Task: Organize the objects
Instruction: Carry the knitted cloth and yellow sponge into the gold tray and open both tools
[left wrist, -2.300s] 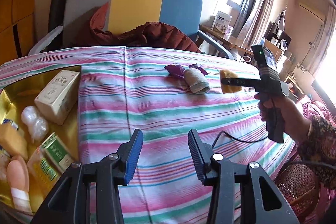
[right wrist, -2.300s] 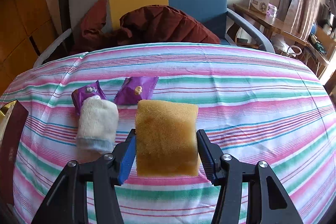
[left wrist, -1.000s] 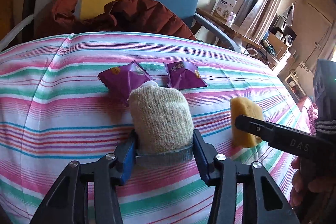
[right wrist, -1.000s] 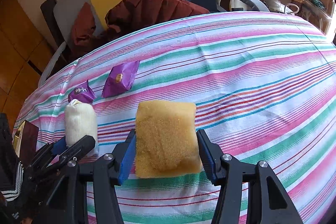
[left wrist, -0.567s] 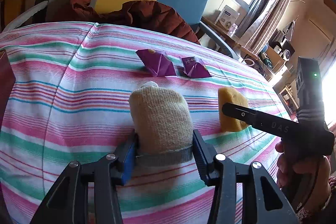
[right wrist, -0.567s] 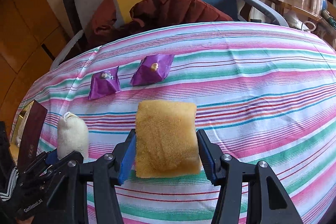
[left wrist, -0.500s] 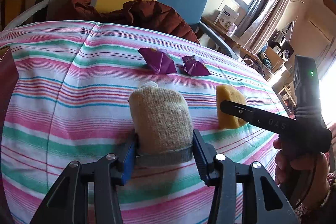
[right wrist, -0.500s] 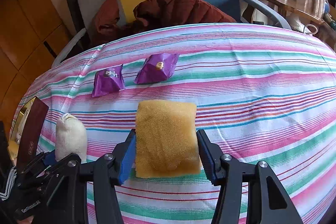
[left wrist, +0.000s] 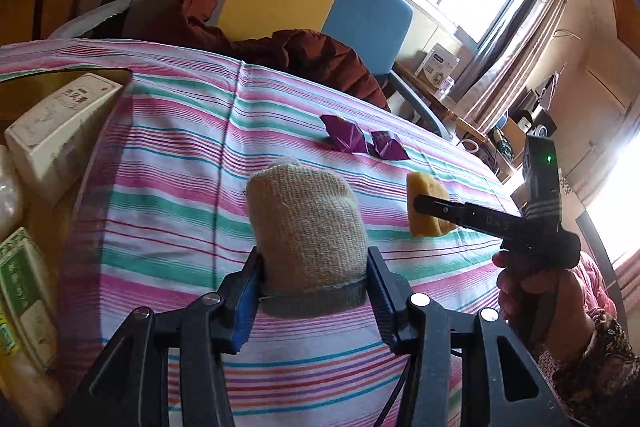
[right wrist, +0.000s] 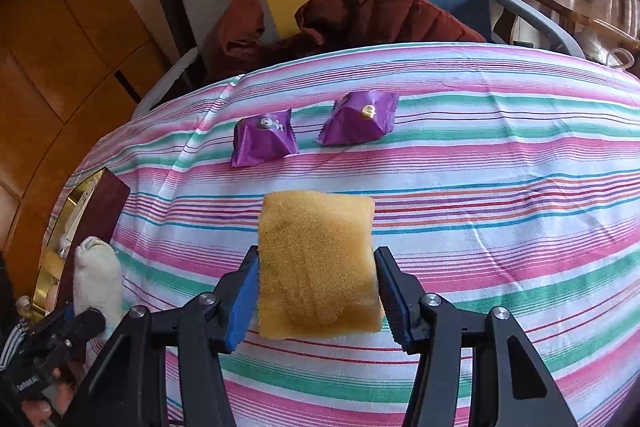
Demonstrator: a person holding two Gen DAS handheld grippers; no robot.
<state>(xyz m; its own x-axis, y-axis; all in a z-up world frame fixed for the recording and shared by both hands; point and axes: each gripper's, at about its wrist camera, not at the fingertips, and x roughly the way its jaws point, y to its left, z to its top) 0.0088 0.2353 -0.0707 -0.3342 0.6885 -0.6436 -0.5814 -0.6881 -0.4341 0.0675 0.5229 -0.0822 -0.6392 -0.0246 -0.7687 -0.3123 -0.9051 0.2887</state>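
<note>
The left tool point(left wrist: 312, 291) is clamped on a rolled beige sock point(left wrist: 306, 223), held above the striped counter point(left wrist: 168, 155). The right tool point(right wrist: 316, 291) is clamped on a yellow sponge point(right wrist: 316, 263). Two purple snack packets point(right wrist: 264, 141) lie farther back; the gold box point(left wrist: 40, 87) sits at far left.

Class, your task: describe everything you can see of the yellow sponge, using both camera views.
The yellow sponge is a roughly rectangular block of coarse, porous golden-yellow foam with soft rounded edges and a darker patch on its face. The right gripper is shut on it, one pad pressing each side, and its sides look slightly pinched. It is held above the striped cloth, not resting on it, with the two purple packets lying beyond. In the left wrist view it appears side-on, narrower, clamped at the gripper's tip.
</note>
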